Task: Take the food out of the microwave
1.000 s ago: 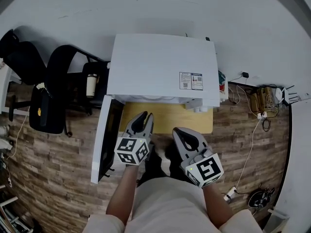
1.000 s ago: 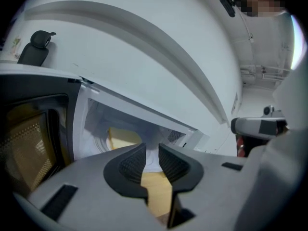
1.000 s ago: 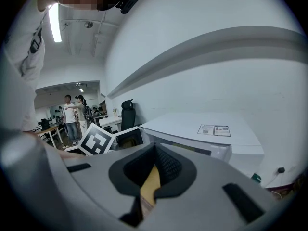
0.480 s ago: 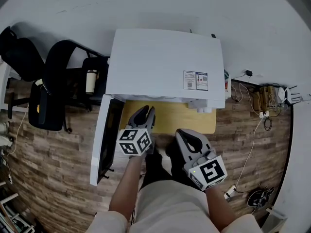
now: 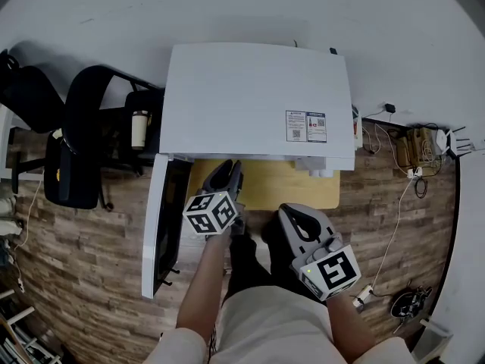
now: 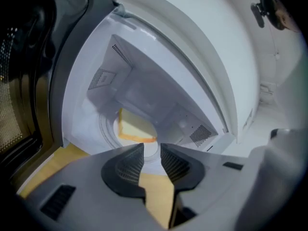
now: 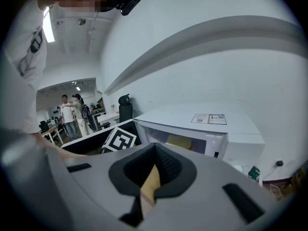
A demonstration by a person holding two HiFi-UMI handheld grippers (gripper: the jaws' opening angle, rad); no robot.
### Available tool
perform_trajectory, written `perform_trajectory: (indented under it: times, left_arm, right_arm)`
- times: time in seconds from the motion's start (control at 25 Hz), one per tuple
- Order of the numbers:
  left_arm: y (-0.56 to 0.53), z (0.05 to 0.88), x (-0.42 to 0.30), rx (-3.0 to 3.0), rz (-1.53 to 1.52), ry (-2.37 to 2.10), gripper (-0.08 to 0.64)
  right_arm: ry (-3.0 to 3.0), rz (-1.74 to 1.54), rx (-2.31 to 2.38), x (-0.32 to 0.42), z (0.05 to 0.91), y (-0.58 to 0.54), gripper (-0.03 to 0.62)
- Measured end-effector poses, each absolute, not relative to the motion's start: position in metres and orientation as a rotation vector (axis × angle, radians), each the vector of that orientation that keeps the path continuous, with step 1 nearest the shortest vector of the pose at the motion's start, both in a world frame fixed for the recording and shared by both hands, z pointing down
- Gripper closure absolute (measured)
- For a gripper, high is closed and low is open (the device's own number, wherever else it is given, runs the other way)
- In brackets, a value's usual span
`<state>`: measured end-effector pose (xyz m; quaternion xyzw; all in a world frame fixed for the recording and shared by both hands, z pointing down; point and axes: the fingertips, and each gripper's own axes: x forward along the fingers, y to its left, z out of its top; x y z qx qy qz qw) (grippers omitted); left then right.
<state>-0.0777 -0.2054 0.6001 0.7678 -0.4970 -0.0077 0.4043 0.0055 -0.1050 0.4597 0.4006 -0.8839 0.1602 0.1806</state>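
Note:
The white microwave [image 5: 258, 105] stands on a yellow tabletop [image 5: 280, 186] with its door [image 5: 161, 233] swung open to the left. Inside, a slice of bread [image 6: 135, 127] with a brown crust lies on the round turntable [image 6: 107, 129]. My left gripper [image 6: 151, 155] is at the oven's mouth, just short of the slice. Its jaws have just been opening and stand apart with nothing between them. In the head view the left gripper [image 5: 225, 171] reaches under the microwave's front edge. My right gripper [image 5: 292, 212] hangs back to the right, its tips [image 7: 155, 147] meeting on nothing.
Black office chairs [image 5: 76, 142] stand left of the microwave. Cables and a power strip [image 5: 413, 154] lie on the wooden floor at the right. People [image 7: 72, 112] stand far off in the room. The open door [image 6: 21, 81] bounds the left side of the cavity.
My left gripper has moved forward toward the microwave's opening and rolled, its marker cube turning. The right gripper has hardly shifted.

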Motion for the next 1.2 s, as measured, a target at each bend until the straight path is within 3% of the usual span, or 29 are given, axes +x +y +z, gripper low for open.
perform_trajectory:
  times: [1.2]
  left_arm:
    - [-0.234,0.654,-0.088,1.323,-0.466,-1.167,0.453]
  right_arm:
    - [-2.465,0.5,1.145,0.023,0.467,-0.105,0.594]
